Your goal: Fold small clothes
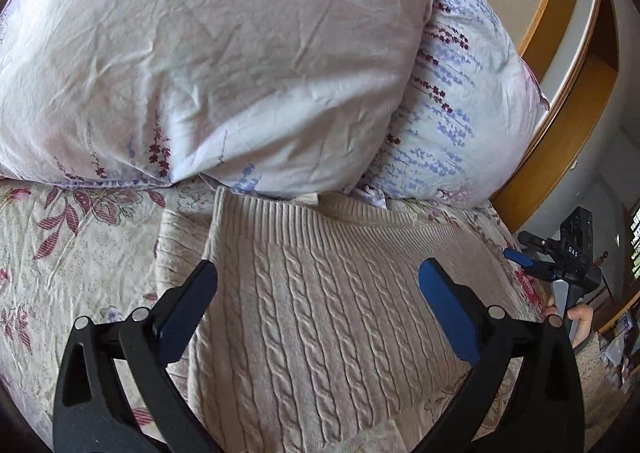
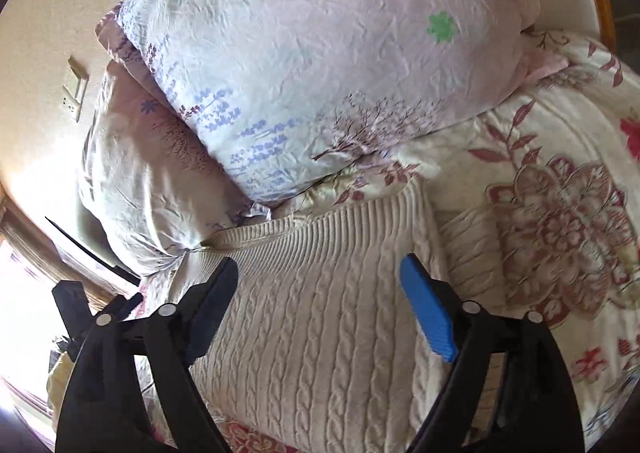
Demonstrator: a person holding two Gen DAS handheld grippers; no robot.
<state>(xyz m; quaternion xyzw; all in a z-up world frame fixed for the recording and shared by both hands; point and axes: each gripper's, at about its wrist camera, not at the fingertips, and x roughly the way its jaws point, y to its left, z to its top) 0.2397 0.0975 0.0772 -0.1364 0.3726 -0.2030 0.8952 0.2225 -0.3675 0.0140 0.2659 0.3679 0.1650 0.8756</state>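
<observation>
Floral bedding [image 1: 72,253] in cream with dark red blossoms covers the bed, and two large pillows are stacked at its head: a pale pink pillow [image 1: 208,65] bearing a green clover print, overlapping a lavender-print pillow [image 1: 464,117] whose lower part it hides. A cream cable-knit sweater [image 1: 320,313] lies flat on the bedding just below the pillows, its ribbed band toward them and touching the pink pillow's edge; its near end is cut off by the bottom of both views, and a folded portion sticks out on one side. The left gripper [image 1: 318,281] hovers over the sweater with its fingers spread wide, holding nothing. The right gripper [image 2: 320,273] likewise hangs above the knit, jaws wide apart and empty; from the left view it appears small at the bed's far edge, partly cut off, with a bit of the person's hand [image 1: 580,319] behind it. A wooden headboard [image 1: 560,101] curves behind the pillows. A wall switch plate [image 2: 76,93] shows on the beige wall, washed out by window glare.
</observation>
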